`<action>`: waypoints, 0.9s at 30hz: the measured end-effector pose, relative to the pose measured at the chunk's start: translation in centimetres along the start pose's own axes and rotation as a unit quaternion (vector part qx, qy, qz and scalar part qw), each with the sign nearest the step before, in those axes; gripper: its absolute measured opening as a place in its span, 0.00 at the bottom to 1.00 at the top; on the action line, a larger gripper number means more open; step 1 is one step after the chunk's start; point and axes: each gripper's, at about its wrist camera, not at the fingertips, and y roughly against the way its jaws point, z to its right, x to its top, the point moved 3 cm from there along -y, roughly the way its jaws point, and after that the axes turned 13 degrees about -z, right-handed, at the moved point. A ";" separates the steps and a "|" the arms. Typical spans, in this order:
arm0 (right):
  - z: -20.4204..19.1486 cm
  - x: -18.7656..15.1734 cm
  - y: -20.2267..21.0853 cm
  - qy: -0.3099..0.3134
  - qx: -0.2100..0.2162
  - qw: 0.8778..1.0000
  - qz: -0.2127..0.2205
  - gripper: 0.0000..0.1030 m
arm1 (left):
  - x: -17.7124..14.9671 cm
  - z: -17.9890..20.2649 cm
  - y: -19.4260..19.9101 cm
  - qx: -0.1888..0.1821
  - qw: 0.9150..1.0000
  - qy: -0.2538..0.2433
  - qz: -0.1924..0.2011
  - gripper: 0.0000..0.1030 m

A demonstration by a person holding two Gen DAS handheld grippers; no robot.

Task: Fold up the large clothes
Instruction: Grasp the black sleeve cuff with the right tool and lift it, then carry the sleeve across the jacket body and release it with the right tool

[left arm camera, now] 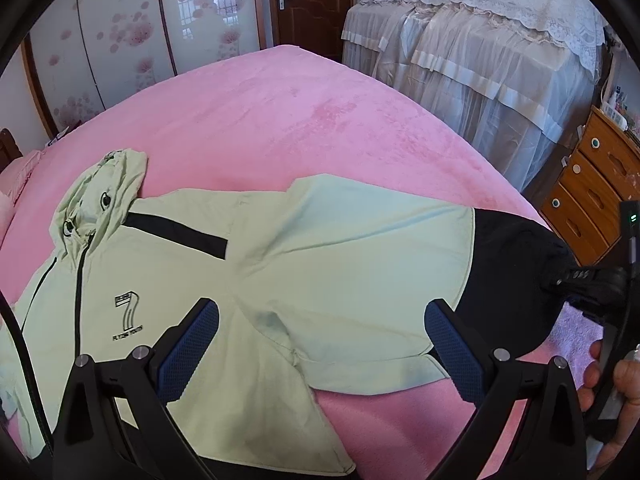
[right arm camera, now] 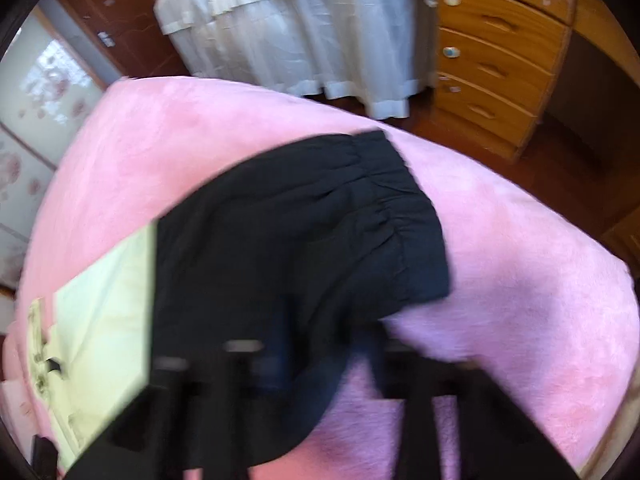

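A pale green hooded jacket [left arm camera: 168,276] with a black zip and a "7" print lies front-up on the pink bed [left arm camera: 280,120]. Its sleeve [left arm camera: 360,272] stretches to the right and ends in a black cuff section [left arm camera: 516,264], also seen in the right wrist view [right arm camera: 304,232]. My left gripper [left arm camera: 320,332] is open and empty, hovering over the sleeve near the armpit. My right gripper [left arm camera: 560,280] is at the black cuff end. In its own blurred view [right arm camera: 316,356] the fingers sit close together on the black fabric.
A lace-covered piece of furniture [left arm camera: 480,40] stands beyond the bed. A wooden chest of drawers [left arm camera: 592,184] is at the right. A floral wardrobe [left arm camera: 120,32] and a brown door [left arm camera: 312,0] are at the back. A hand [left arm camera: 624,384] holds the right gripper.
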 end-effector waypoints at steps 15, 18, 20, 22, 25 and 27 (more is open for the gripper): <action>-24.0 -14.7 10.7 0.348 0.122 0.927 0.068 0.07 | -8.1 -18.5 7.3 0.022 0.988 0.152 0.015 0.99; -27.9 -19.2 6.8 0.404 0.105 0.908 0.032 0.07 | -10.2 -22.1 8.1 0.050 0.985 0.165 0.024 0.99; -29.7 -21.7 4.1 0.428 0.093 0.899 0.008 0.07 | -11.7 -24.7 8.0 0.054 0.981 0.185 0.019 0.99; -31.1 -24.1 0.6 0.450 0.066 0.890 -0.014 0.07 | -12.7 -26.1 7.5 0.048 0.978 0.202 0.012 0.99; -31.8 -26.7 -4.1 0.465 0.032 0.883 -0.053 0.11 | -14.3 -28.3 6.4 0.039 0.974 0.223 -0.004 0.99; -31.4 -28.1 -6.2 0.466 0.024 0.881 -0.078 0.12 | -15.0 -29.0 5.7 0.036 0.973 0.226 -0.013 0.99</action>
